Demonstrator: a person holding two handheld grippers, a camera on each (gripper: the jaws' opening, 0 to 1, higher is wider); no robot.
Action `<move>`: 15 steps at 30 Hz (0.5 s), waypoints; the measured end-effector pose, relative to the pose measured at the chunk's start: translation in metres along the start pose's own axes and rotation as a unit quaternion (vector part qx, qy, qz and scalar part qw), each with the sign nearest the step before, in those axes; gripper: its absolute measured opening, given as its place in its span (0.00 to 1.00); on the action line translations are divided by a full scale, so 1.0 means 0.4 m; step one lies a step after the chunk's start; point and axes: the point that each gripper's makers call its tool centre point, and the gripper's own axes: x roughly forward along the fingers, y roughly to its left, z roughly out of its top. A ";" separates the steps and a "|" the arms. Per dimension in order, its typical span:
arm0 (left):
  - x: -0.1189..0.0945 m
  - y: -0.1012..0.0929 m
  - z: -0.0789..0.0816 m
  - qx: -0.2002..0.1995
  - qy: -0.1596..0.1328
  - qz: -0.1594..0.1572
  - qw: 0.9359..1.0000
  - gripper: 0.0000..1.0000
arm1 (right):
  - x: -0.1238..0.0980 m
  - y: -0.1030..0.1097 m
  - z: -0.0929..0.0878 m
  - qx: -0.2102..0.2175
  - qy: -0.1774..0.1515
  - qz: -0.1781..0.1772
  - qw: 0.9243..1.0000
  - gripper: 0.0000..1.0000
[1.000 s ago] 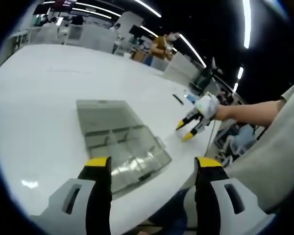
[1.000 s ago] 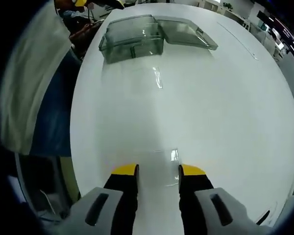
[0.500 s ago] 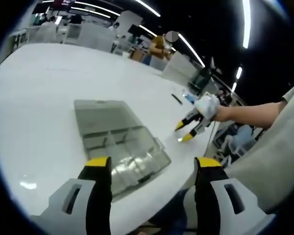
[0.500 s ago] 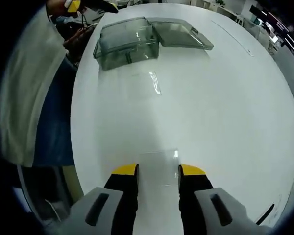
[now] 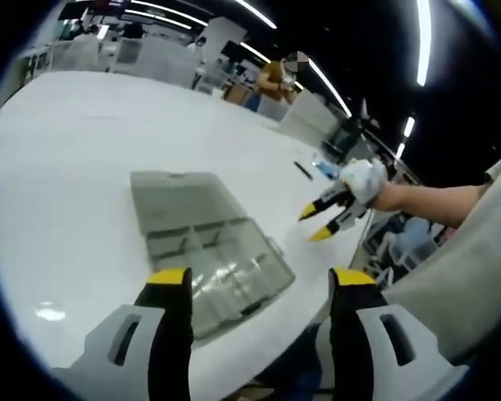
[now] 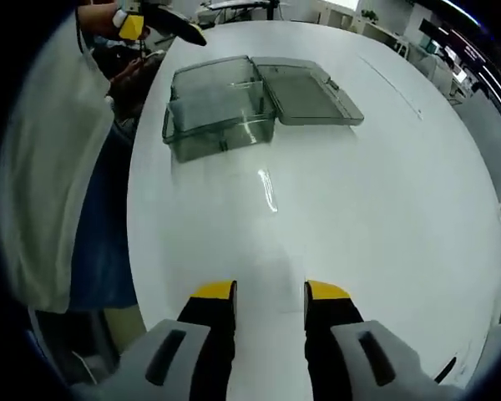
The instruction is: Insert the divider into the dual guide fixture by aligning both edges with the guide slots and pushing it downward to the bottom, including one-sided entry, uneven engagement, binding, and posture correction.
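A clear plastic compartment box (image 5: 221,261) stands on the white table (image 5: 75,150), its lid (image 5: 177,197) lying open and flat behind it. My left gripper (image 5: 260,277) hovers open in front of the box with nothing between its fingers. To the right, a gloved hand holds my right gripper (image 5: 315,225), open and just above the table. In the right gripper view, the same box (image 6: 221,117) and lid (image 6: 307,93) lie far ahead of the open right gripper (image 6: 270,291). A faint clear sheet (image 6: 270,269), probably the divider, lies flat just ahead of its tips.
The table's near edge (image 6: 129,251) runs along the person's blue trousers and white shirt. My left gripper (image 6: 154,18) shows at the top left beyond the box. A dark pen-like object (image 5: 303,170) lies on the table's far side. Desks and people stand in the background.
The right gripper view has shifted, so the box sits lower and nearer the middle. The bright glint on the clear sheet between the right jaws has gone. The right gripper rose slightly.
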 end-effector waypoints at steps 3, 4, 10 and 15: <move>0.006 0.001 -0.005 -0.004 0.006 -0.001 1.000 0.62 | -0.013 0.009 0.029 -0.004 -0.007 -0.004 1.000 0.27; 0.006 0.000 -0.005 -0.005 0.006 -0.002 1.000 0.62 | -0.015 0.011 0.034 -0.005 -0.008 -0.005 1.000 0.27; 0.011 -0.005 0.000 -0.001 0.007 -0.011 1.000 0.61 | -0.033 0.020 0.064 -0.010 -0.016 -0.015 1.000 0.27; 0.010 0.000 0.003 0.000 0.005 -0.013 1.000 0.61 | -0.044 0.028 0.087 -0.015 -0.021 -0.022 0.999 0.27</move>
